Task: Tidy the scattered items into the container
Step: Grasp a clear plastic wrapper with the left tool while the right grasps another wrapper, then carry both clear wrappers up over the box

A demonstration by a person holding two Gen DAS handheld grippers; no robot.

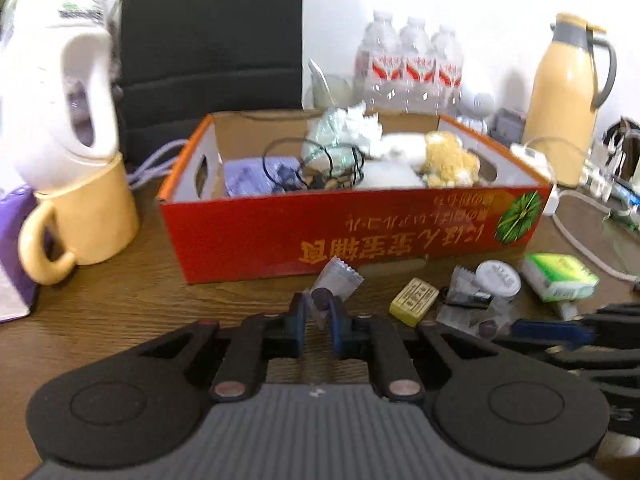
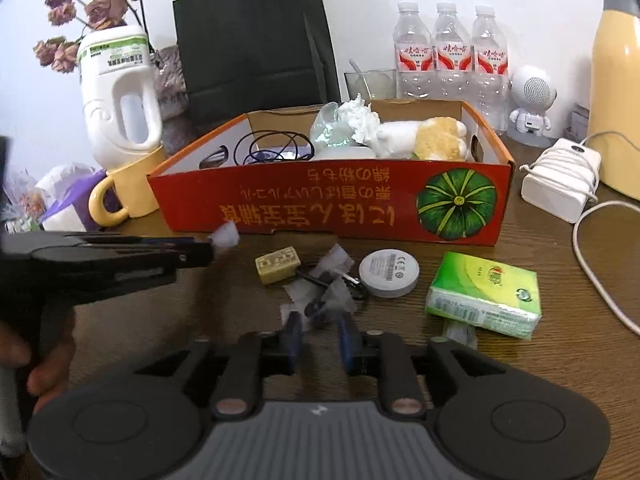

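Box [image 1: 352, 236] of red cardboard sat mid-table as the container, open-topped, w/ black cable loops [image 1: 316, 160], crumpled white tissue [image 1: 358, 120] and a yellow-white plush [image 1: 448, 158] already inside.

Left gripper [image 1: 319, 314] was just in front of the box's near wall, jaws clenched on a small clear sachet [image 1: 338, 280] w/ crimped ends (a dark round thing showed inside it); the sachet stuck up from between the pads toward the box. From the right wrist view the same gripper [image 2: 212, 250] came in from the left, white wrapper [image 2: 225, 237] at its tip, close to the box's front face.

Right gripper [image 2: 318, 330] was lower, nearer the camera than the box, over a cluster of more clear sachets [image 2: 336, 280]. Its jaws stood partly apart; one sachet lay between the pads, but whether they pressed on it I couldn't tell.

Still loose in front of the box: a small yellow block [image 2: 278, 268], a white round puck [image 2: 389, 273] and a green tissue pack [image 2: 484, 294], the pack furthest toward the box's pumpkin-print end. Yellow mug [image 2: 128, 192] stood against the box's opposite end, w/ a white jug [image 2: 120, 96] resting in it.
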